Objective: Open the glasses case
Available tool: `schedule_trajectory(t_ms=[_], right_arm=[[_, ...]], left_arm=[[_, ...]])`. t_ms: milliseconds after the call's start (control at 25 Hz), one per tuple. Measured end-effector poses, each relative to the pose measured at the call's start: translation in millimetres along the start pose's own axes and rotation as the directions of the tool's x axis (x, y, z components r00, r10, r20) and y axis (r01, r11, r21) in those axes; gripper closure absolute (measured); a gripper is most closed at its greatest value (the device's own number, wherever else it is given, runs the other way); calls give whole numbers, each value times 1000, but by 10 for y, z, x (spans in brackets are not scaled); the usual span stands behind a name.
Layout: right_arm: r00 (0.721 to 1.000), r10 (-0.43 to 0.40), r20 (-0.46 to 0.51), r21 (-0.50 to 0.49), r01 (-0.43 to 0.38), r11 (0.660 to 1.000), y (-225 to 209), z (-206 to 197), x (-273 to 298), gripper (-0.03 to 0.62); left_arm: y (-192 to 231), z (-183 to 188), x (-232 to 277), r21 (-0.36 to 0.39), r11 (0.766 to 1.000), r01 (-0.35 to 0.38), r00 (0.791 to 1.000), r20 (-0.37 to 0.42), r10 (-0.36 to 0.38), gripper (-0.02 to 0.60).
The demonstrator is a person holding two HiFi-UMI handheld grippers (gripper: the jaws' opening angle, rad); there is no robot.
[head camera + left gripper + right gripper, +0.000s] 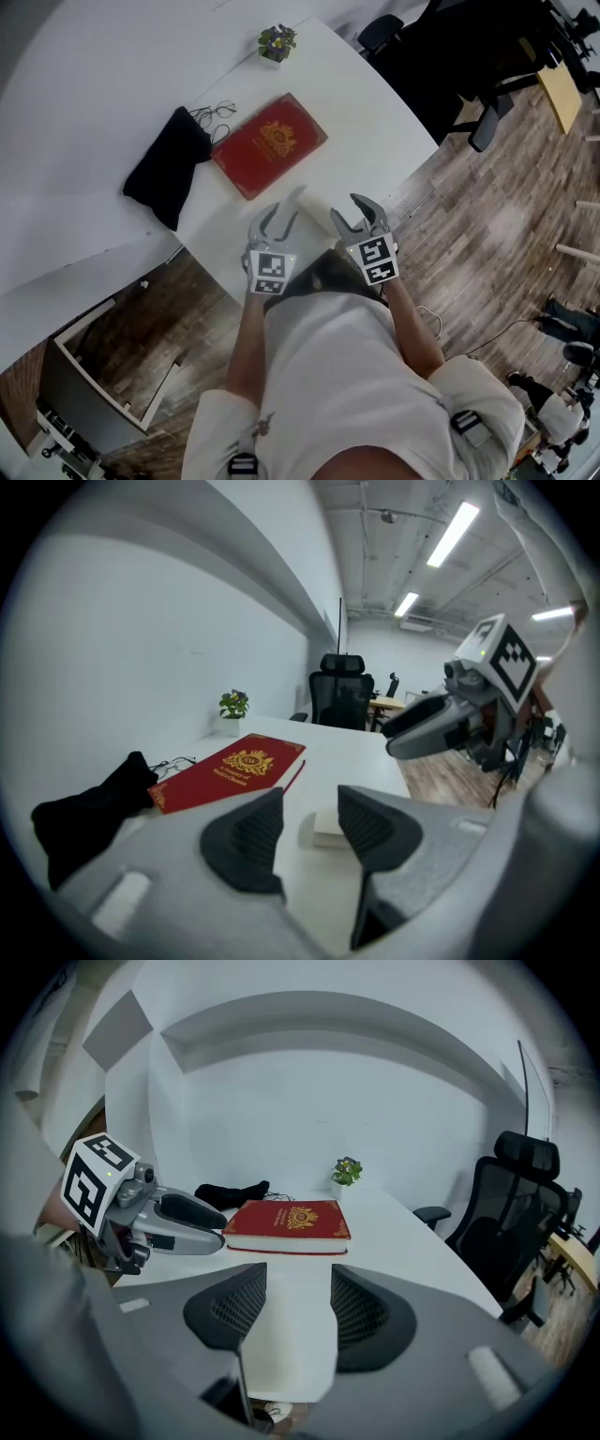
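white glasses case [324, 825] flat; long axis unclear

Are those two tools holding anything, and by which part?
Nothing is held. The left tool and the right tool are both open and empty, and the white case lies untouched on the table.

On the white table [375, 122] we see a closed red book [269, 144] with a gold crest. A black cloth [167, 166] lies just beside it, and a small potted plant [277, 42] stands near the far edge. Beyond, we see a black office chair [511, 1204] on a wooden floor [487, 234].
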State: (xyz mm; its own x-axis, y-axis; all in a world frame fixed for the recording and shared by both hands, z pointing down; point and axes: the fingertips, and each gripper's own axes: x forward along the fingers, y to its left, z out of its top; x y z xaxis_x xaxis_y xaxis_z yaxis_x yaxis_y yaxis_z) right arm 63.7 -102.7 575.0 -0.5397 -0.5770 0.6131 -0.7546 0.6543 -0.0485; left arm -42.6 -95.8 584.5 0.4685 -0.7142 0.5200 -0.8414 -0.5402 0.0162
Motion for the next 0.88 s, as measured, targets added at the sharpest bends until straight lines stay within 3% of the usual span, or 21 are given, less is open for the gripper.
schedule_trajectory(t_ms=[880], right_arm=[[992,57,-114,-6,-58,998,103,-401,278,390]], left_arm=[[0,-365,287,-28,998,48,994,-98,-50,400]])
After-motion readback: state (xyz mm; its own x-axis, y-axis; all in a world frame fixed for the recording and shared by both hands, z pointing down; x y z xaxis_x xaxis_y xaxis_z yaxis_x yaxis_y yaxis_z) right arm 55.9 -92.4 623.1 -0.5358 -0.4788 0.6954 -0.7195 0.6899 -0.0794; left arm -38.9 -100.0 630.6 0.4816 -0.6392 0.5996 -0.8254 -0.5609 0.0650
